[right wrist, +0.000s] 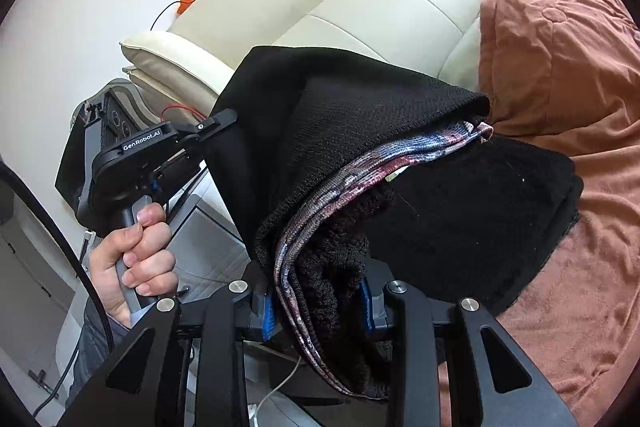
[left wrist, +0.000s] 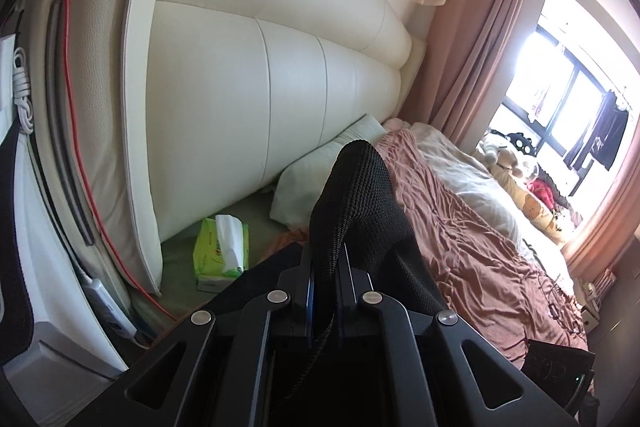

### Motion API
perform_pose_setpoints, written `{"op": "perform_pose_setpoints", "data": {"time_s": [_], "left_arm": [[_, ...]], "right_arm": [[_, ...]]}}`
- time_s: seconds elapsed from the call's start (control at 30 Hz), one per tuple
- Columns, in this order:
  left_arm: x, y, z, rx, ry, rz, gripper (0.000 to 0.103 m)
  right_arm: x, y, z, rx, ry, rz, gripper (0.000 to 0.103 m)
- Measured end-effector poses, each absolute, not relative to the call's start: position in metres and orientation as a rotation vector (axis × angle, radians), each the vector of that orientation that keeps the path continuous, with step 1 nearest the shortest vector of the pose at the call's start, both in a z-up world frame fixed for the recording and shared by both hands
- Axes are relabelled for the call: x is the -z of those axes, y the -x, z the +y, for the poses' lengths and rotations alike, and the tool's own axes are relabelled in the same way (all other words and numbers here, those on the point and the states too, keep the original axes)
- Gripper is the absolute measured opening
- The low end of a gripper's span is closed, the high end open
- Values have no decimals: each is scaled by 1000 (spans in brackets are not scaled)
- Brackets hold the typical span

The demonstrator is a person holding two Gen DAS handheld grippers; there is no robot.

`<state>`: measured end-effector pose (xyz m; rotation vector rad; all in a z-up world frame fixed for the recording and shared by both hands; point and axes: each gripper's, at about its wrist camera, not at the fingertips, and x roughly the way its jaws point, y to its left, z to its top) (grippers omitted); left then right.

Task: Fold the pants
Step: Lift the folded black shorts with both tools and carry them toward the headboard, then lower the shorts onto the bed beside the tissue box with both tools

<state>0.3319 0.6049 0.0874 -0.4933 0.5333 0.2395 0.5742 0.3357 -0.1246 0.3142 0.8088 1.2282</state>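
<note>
The black knit pants (right wrist: 344,103) hang in the air between both grippers, above the bed. My right gripper (right wrist: 320,307) is shut on a thick bunch of them, with the patterned pink-and-blue waistband lining (right wrist: 320,211) showing between the blue pads. In the left wrist view, my left gripper (left wrist: 324,267) is shut on a thin fold of the pants (left wrist: 360,195), which rises in a peak in front of it. The right wrist view also shows the left gripper (right wrist: 216,121) pinching the pants' left edge, held by a hand (right wrist: 136,255).
A cream padded headboard (left wrist: 240,107) stands behind the bed. A green tissue pack (left wrist: 222,247) and a pale pillow (left wrist: 320,171) lie at its foot. A rumpled pink-brown bedspread (left wrist: 460,247) covers the right side. A red cable (left wrist: 80,155) and a power strip (left wrist: 108,307) are at the left.
</note>
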Motion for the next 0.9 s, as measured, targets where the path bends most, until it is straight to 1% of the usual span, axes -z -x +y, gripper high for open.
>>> {"op": "perform_pose_setpoints", "data": {"time_s": [0.33, 0.47, 0.77, 0.8, 0.83, 0.87, 0.9], "left_arm": [[-47, -408, 626, -302, 444, 667, 7], [-32, -434, 635, -313, 464, 690, 7], [4, -484, 629, -353, 436, 768, 8], [9, -487, 629, -360, 439, 781, 9], [12, -488, 628, -369, 431, 791, 11], [15, -489, 627, -386, 416, 799, 17], [15, -488, 626, -400, 409, 799, 26]], "right_arm": [[174, -625, 363, -1193, -385, 876, 29], [182, -641, 371, -1189, -364, 882, 29], [201, -668, 373, -1156, -366, 906, 29], [206, -670, 372, -1152, -376, 916, 29], [212, -673, 370, -1149, -380, 928, 32], [216, -672, 368, -1143, -378, 944, 32], [221, -674, 367, -1130, -375, 964, 35]]}}
